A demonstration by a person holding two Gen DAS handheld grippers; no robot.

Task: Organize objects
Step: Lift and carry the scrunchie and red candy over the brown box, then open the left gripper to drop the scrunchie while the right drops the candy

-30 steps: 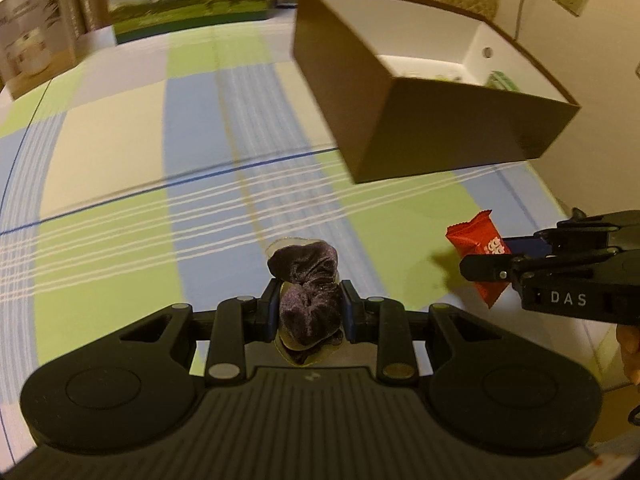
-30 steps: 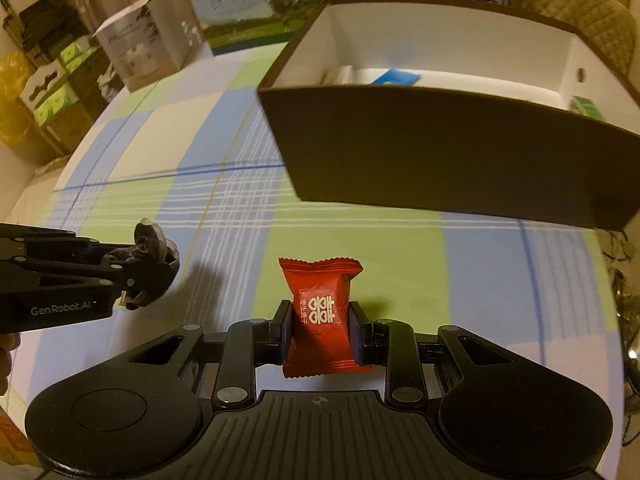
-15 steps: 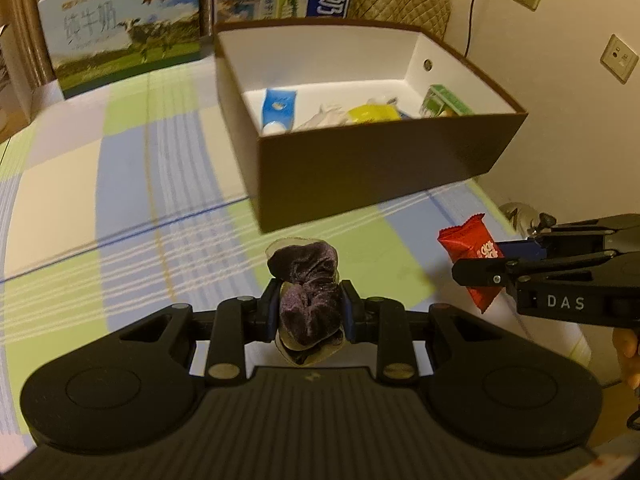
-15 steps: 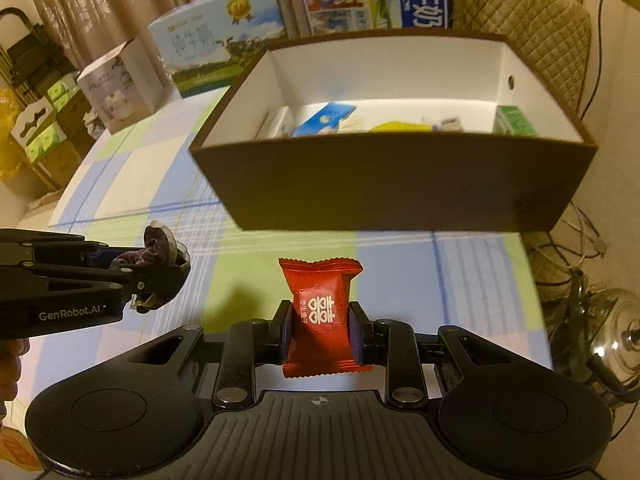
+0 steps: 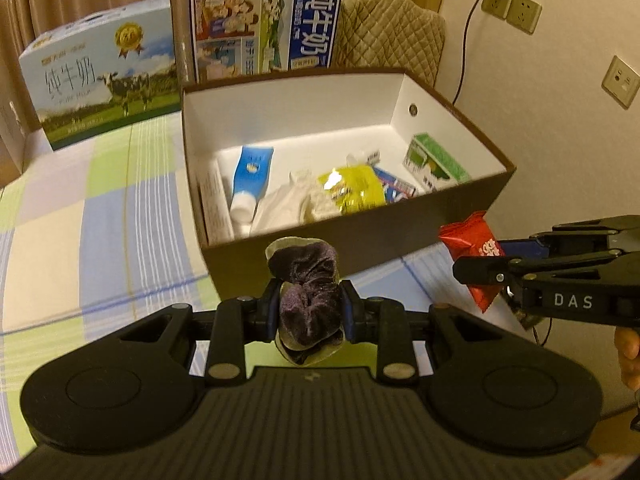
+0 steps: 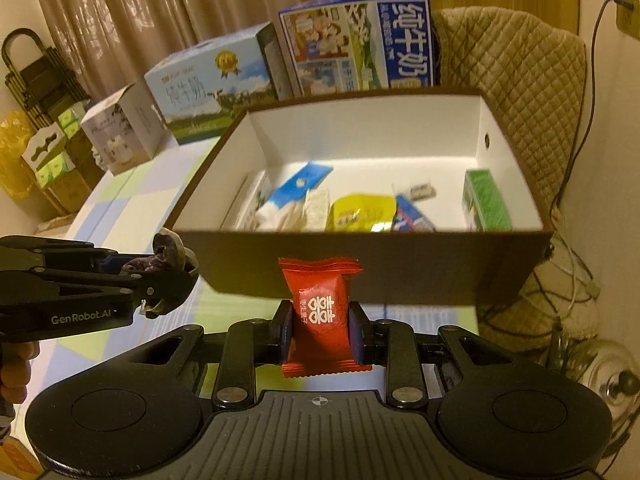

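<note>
My left gripper point(image 5: 308, 314) is shut on a dark purple velvet scrunchie point(image 5: 306, 292) and holds it in the air just before the near wall of a brown cardboard box point(image 5: 360, 252). My right gripper point(image 6: 320, 334) is shut on a red candy packet point(image 6: 320, 312), also raised before the box point(image 6: 400, 272). The box has a white inside and holds a blue tube point(image 5: 250, 174), a yellow packet point(image 5: 352, 190), a green carton point(image 5: 434, 162) and white wrappers. The right gripper point(image 5: 480, 270) shows at the right in the left wrist view, the left gripper point(image 6: 168, 276) at the left in the right wrist view.
The box stands on a table with a checked blue, green and white cloth point(image 5: 100, 208). Two milk cartons point(image 5: 104, 72) point(image 5: 264, 24) stand behind it, and a quilted chair back point(image 5: 388, 36). A wall with sockets point(image 5: 512, 8) is at the right. Cables and a metal kettle point(image 6: 600, 376) lie beyond the table edge.
Both grippers have risen and tilted toward the box, keeping their loads. The box's inside and contents have come fully into view and the box now fills the middle.
</note>
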